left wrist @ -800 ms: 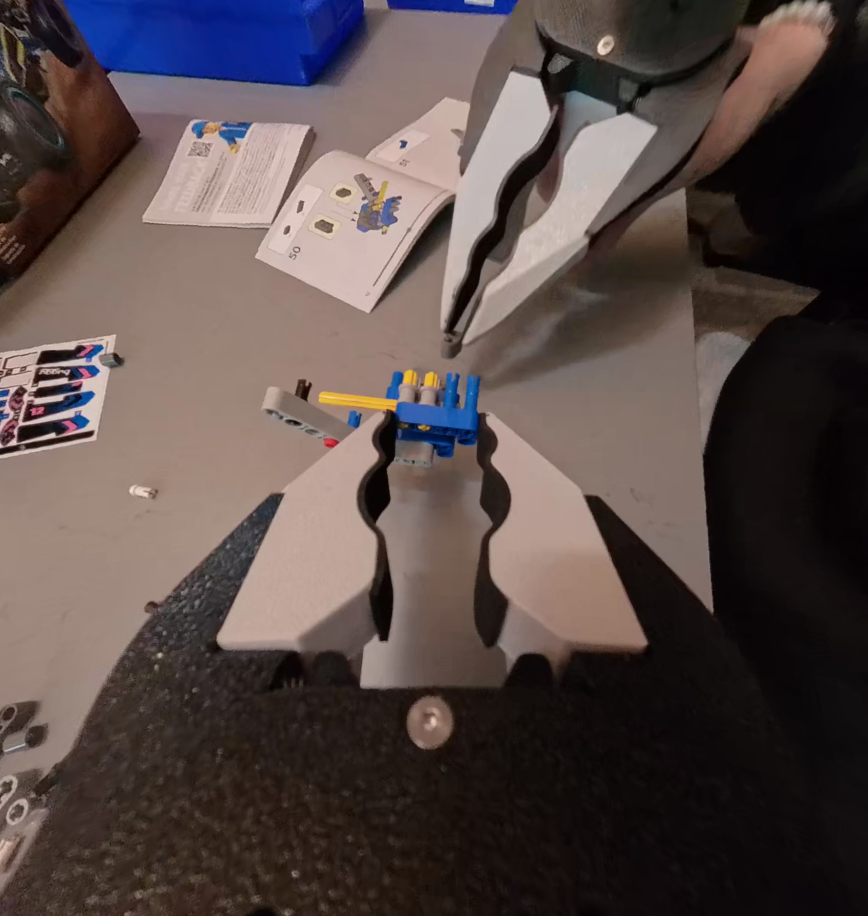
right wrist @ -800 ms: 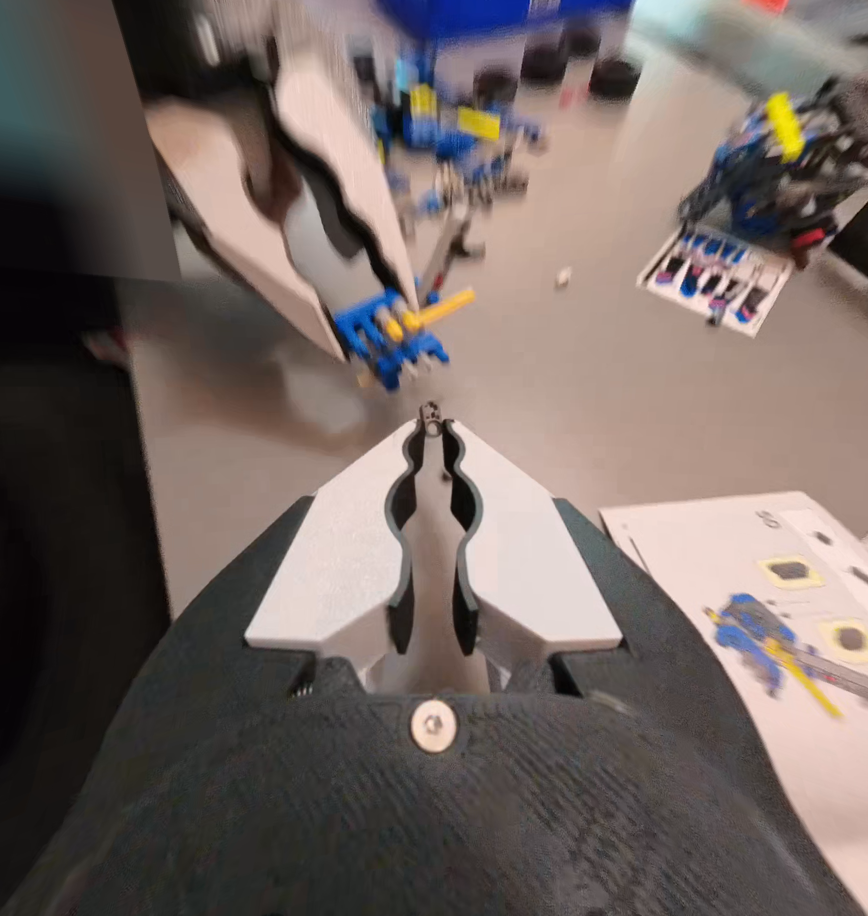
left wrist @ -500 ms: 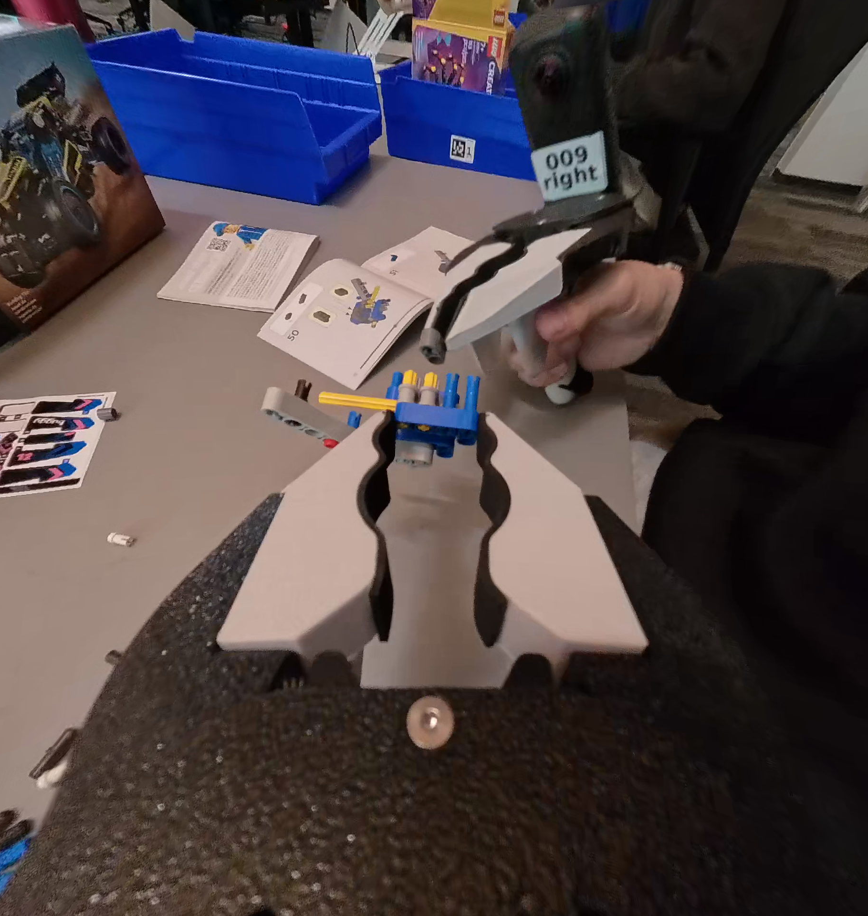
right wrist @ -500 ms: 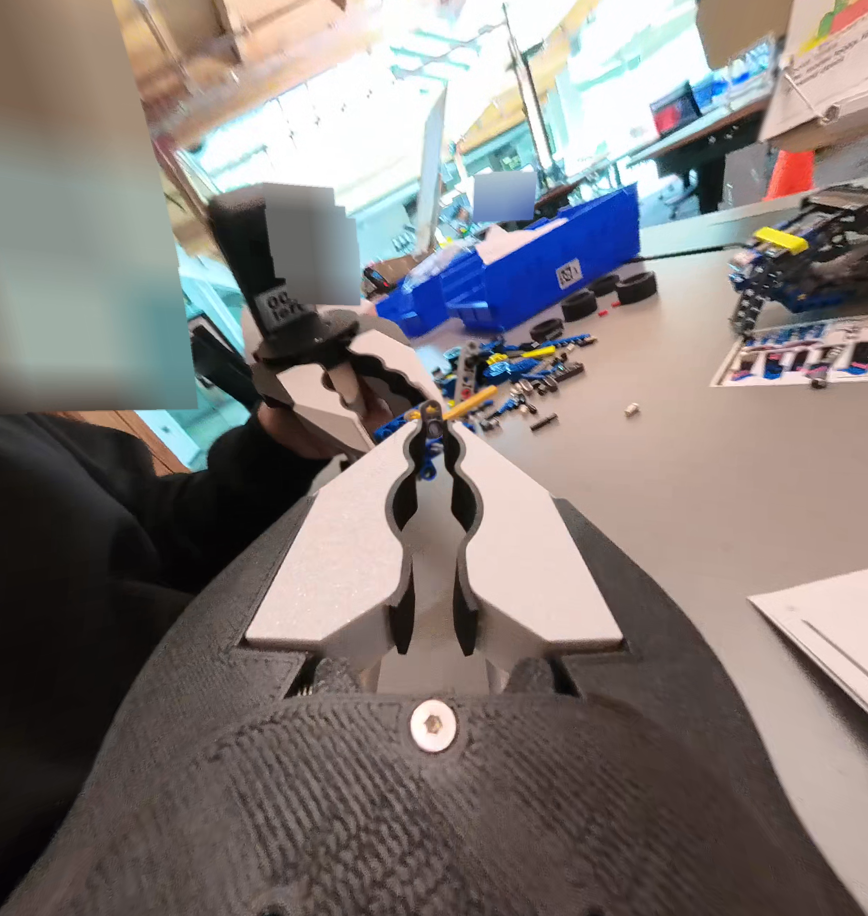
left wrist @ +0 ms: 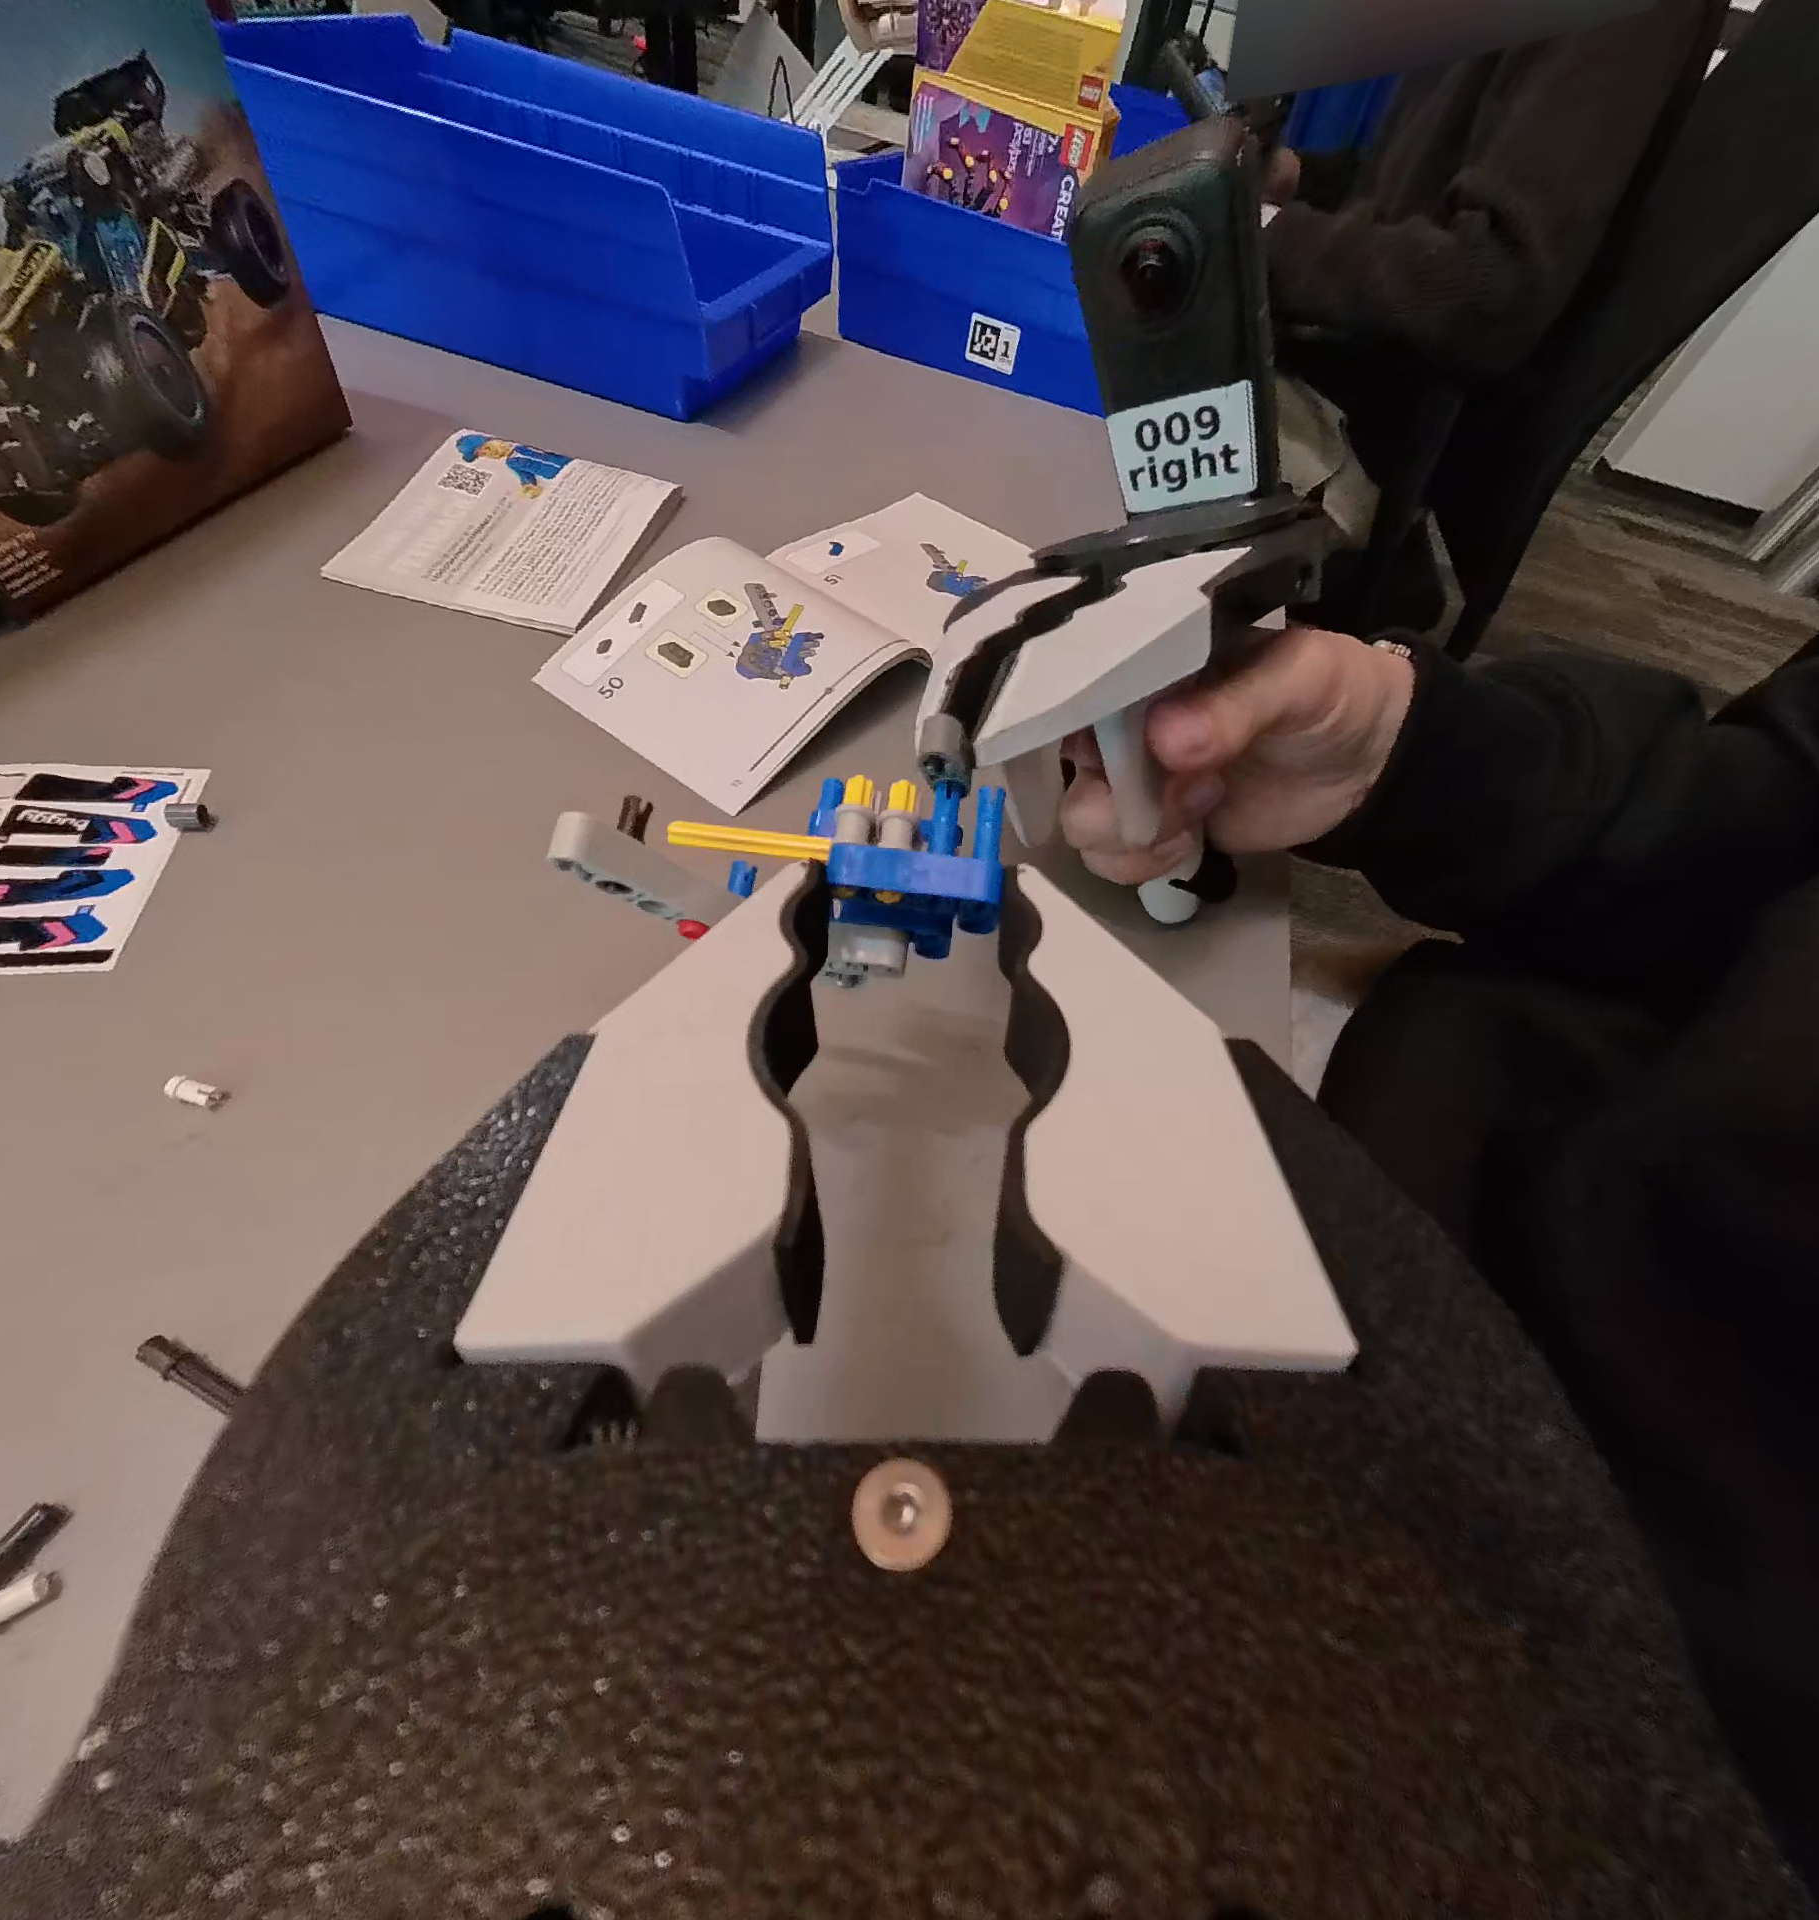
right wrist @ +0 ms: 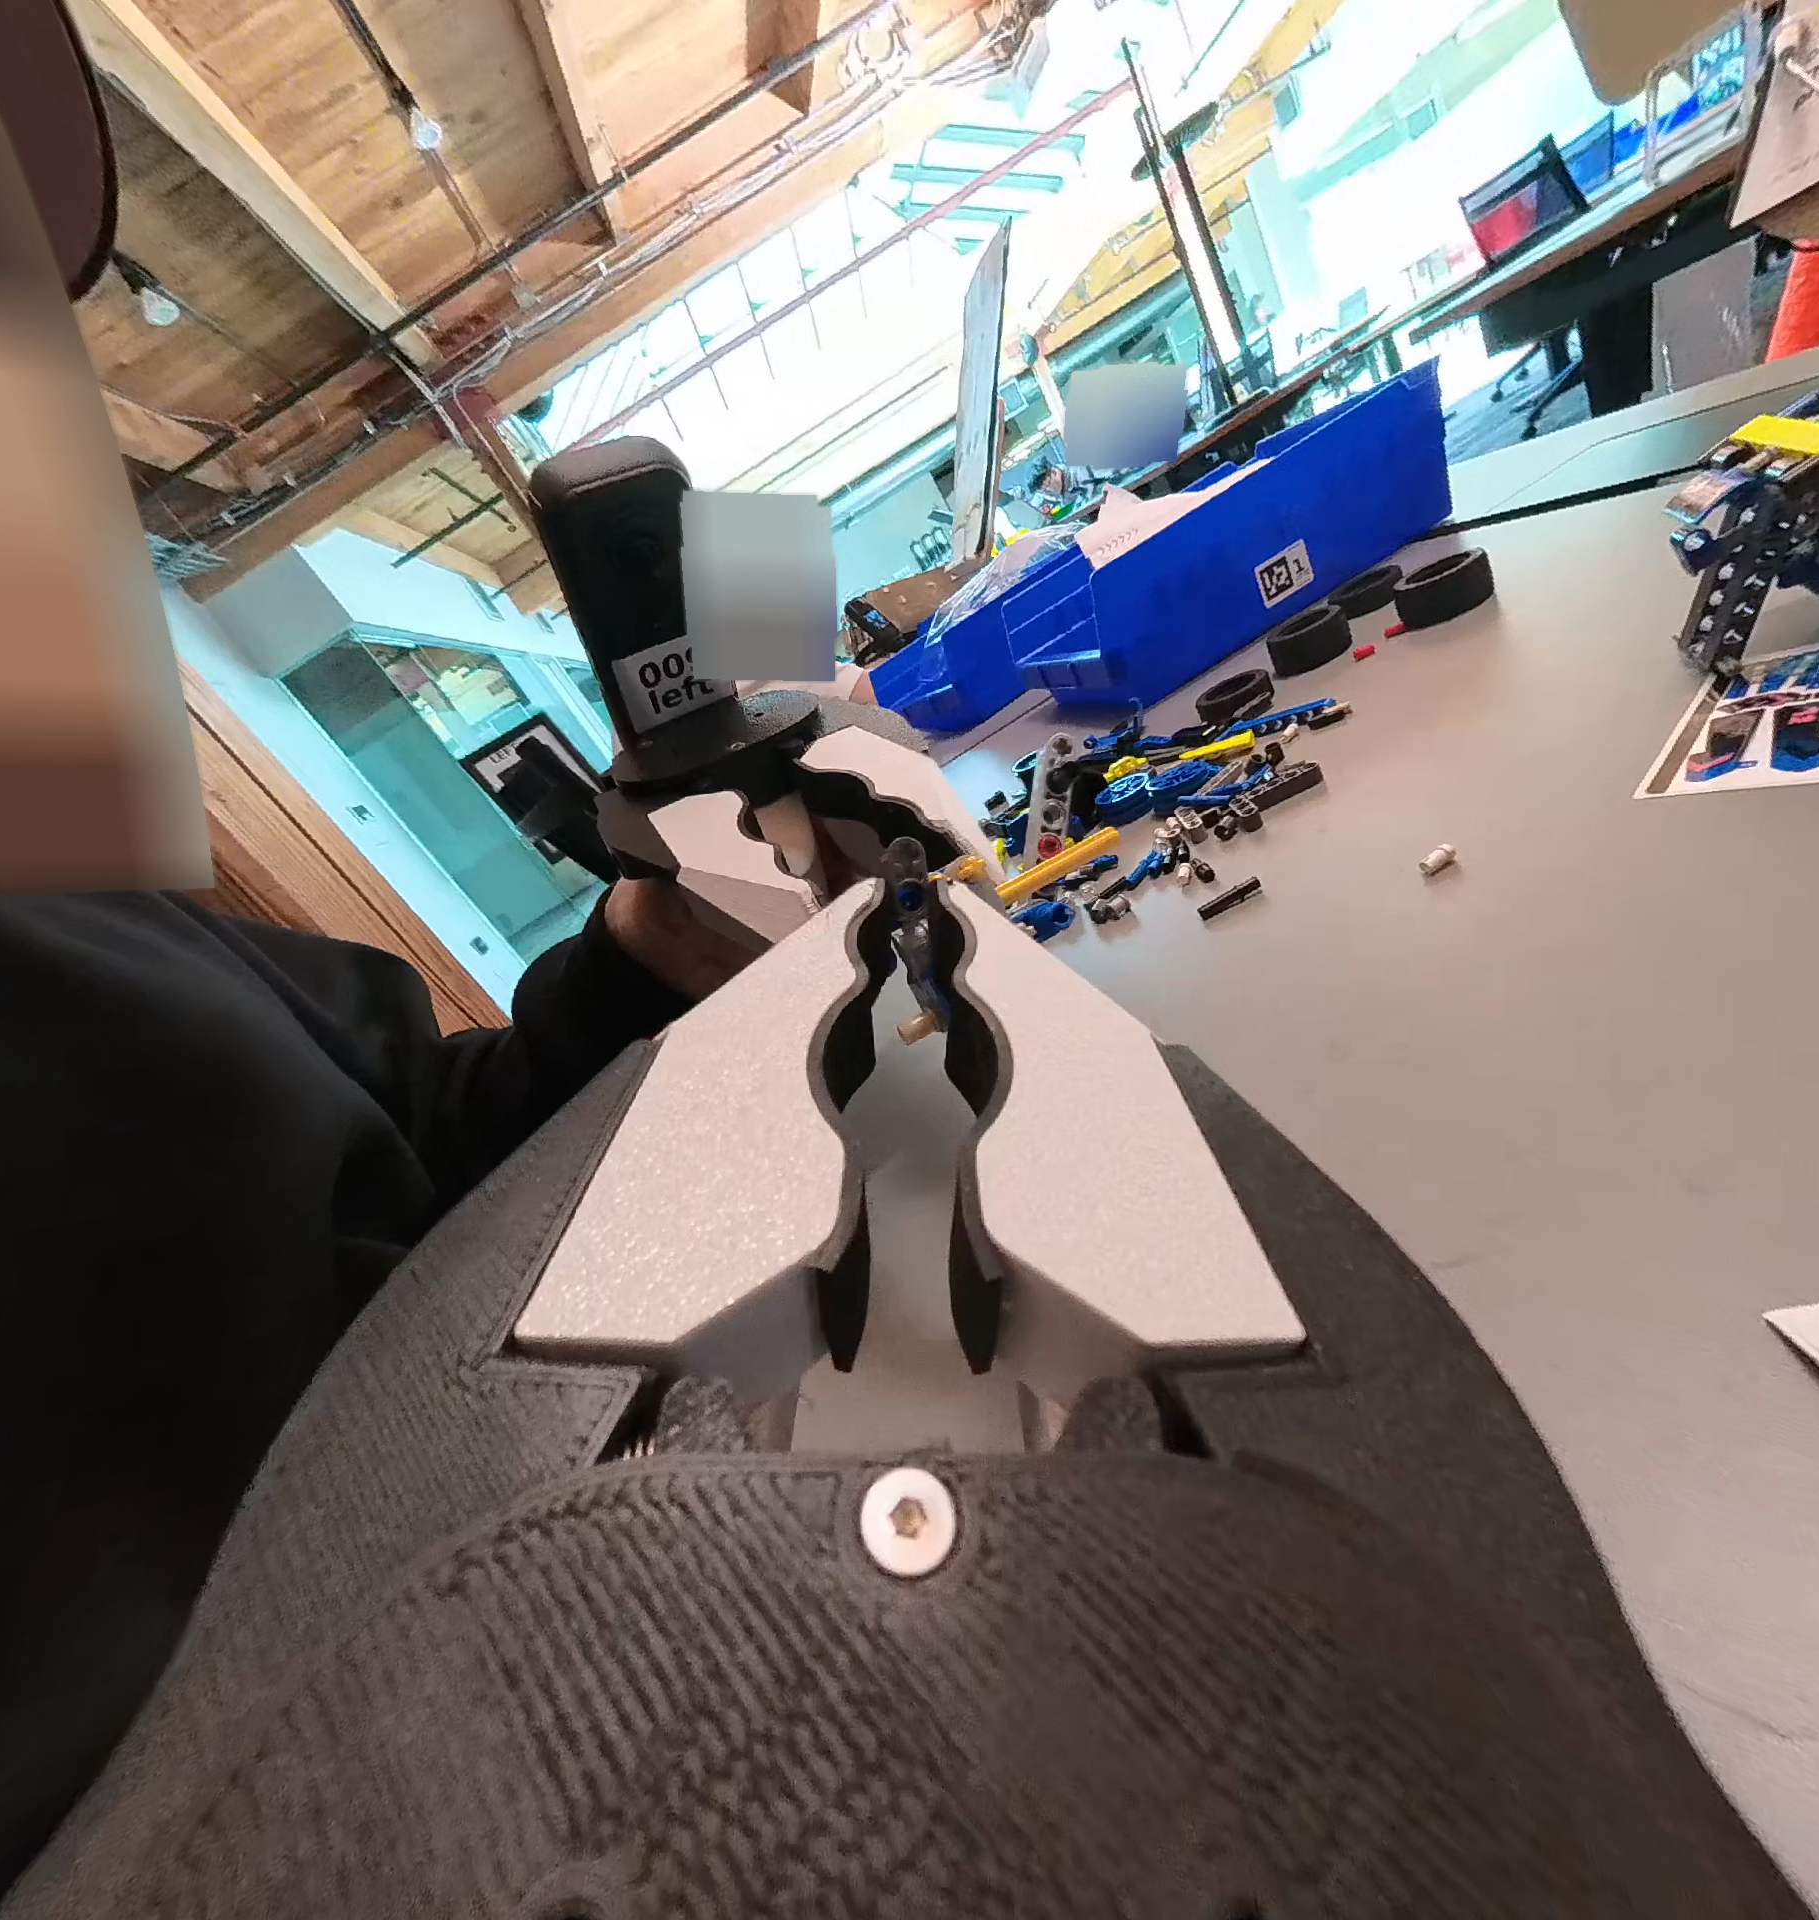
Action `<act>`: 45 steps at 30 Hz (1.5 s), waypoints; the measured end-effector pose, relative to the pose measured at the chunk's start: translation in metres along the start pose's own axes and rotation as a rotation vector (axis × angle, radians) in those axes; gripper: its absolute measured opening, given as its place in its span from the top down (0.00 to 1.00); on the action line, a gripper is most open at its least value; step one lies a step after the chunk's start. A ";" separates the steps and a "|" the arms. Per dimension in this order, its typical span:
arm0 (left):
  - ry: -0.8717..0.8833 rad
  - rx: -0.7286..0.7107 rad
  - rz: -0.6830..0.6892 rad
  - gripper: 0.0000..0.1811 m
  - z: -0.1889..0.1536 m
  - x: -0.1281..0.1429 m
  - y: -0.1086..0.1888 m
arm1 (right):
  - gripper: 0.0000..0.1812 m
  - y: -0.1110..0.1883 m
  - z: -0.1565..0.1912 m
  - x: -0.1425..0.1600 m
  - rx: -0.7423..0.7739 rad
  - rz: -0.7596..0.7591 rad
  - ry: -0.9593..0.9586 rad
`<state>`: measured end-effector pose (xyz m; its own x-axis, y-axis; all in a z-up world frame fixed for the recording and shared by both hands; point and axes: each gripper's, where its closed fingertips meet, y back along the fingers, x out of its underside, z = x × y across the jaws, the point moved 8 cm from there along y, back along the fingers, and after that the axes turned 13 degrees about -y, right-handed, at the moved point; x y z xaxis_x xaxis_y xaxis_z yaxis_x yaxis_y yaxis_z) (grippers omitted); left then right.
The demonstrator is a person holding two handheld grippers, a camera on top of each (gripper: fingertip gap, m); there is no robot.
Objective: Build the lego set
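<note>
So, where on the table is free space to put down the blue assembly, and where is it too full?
Free: the grey table between the sticker sheet and the left gripper, with only a small white pin there. In the right wrist view, the wide patch right of the right gripper. Crowded: the loose parts pile before the blue bins.

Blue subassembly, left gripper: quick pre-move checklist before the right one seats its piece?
1. Left gripper holds the blue subassembly: ok, fingers clamp it from both sides.
2. Right gripper holds the small grey connector: ok, pinched at the tips.
3. Connector lined up over a blue pin: ok, it sits right above it; engagement cannot tell.
4. Yellow axle clear of the right gripper: ok, it sticks out the other way.
5. Instruction booklet open: ok.
6. Grey beam behind the subassembly joined or loose: cannot tell.
</note>
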<state>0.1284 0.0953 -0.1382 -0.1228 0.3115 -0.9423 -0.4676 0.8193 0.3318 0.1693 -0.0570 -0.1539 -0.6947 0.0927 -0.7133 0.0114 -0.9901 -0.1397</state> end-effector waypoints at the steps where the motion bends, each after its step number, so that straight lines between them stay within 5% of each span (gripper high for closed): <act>1: 0.002 -0.002 0.003 0.83 0.000 0.000 0.000 | 0.97 0.000 -0.001 0.000 -0.002 0.000 -0.007; 8: 0.047 -0.007 0.010 0.83 -0.001 0.000 -0.002 | 0.97 0.000 -0.002 0.000 0.004 -0.004 -0.031; 16: 0.332 0.139 -0.189 0.84 0.003 0.009 -0.007 | 0.97 0.002 0.001 0.000 -0.019 -0.069 -0.068; 22: -0.032 -0.101 -0.044 0.84 -0.005 -0.005 -0.006 | 0.97 0.004 -0.001 -0.001 -0.025 -0.080 -0.064; 28: -0.075 -0.130 -0.004 0.84 -0.008 -0.008 -0.005 | 0.97 0.003 0.001 0.001 -0.053 -0.048 -0.061; 37: -0.292 -0.101 0.200 0.84 -0.013 -0.007 -0.001 | 0.97 0.000 0.012 -0.004 0.096 0.244 0.319; 45: -0.162 0.086 0.127 0.84 -0.009 0.004 -0.002 | 0.97 0.001 0.012 -0.001 0.042 0.354 0.388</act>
<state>0.1210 0.0905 -0.1435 -0.0306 0.4826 -0.8753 -0.3804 0.8042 0.4567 0.1609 -0.0590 -0.1448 -0.3358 -0.2240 -0.9149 0.1628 -0.9705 0.1778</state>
